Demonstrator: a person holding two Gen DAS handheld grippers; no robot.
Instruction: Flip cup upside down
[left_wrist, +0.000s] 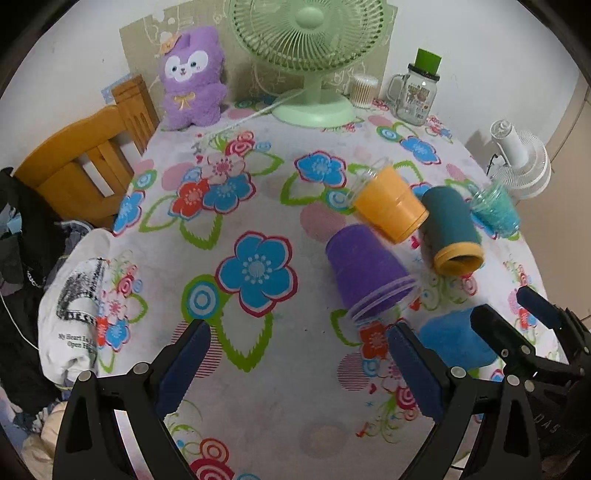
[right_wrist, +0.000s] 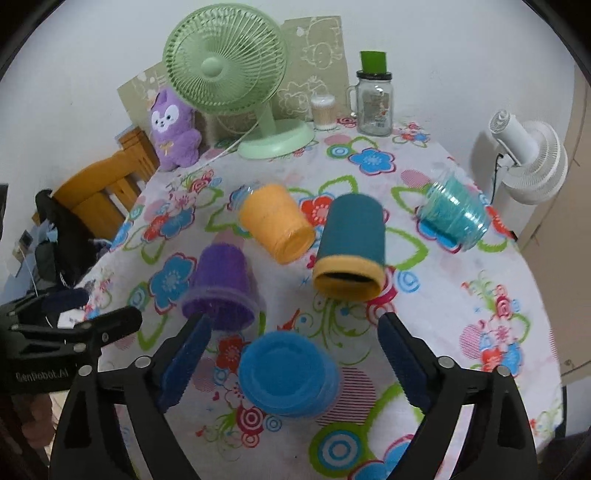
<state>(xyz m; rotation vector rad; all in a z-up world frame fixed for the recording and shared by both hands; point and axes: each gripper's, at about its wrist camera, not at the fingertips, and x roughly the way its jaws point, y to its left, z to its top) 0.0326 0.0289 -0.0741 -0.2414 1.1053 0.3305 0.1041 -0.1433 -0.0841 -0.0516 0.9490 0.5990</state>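
Several cups stand upside down on the flowered tablecloth (right_wrist: 461, 332): a blue cup (right_wrist: 288, 376), a purple cup (right_wrist: 221, 288), an orange cup (right_wrist: 275, 227), a dark teal cup with an orange rim (right_wrist: 351, 247) and a clear turquoise cup (right_wrist: 454, 214). My right gripper (right_wrist: 291, 365) is open, with the blue cup between its fingers, apart from both pads. My left gripper (left_wrist: 299, 365) is open and empty over bare cloth, left of the blue cup (left_wrist: 456, 341) and near the purple cup (left_wrist: 365, 269). The right gripper also shows in the left wrist view (left_wrist: 517, 314).
A green fan (right_wrist: 240, 85), a purple plush (right_wrist: 173, 129), a jar of cotton swabs (right_wrist: 324, 112) and a glass mug jar (right_wrist: 375, 107) stand at the back. A white fan (right_wrist: 528, 162) is off the table's right edge. A wooden chair (left_wrist: 81, 166) and clothes (left_wrist: 74, 310) lie left.
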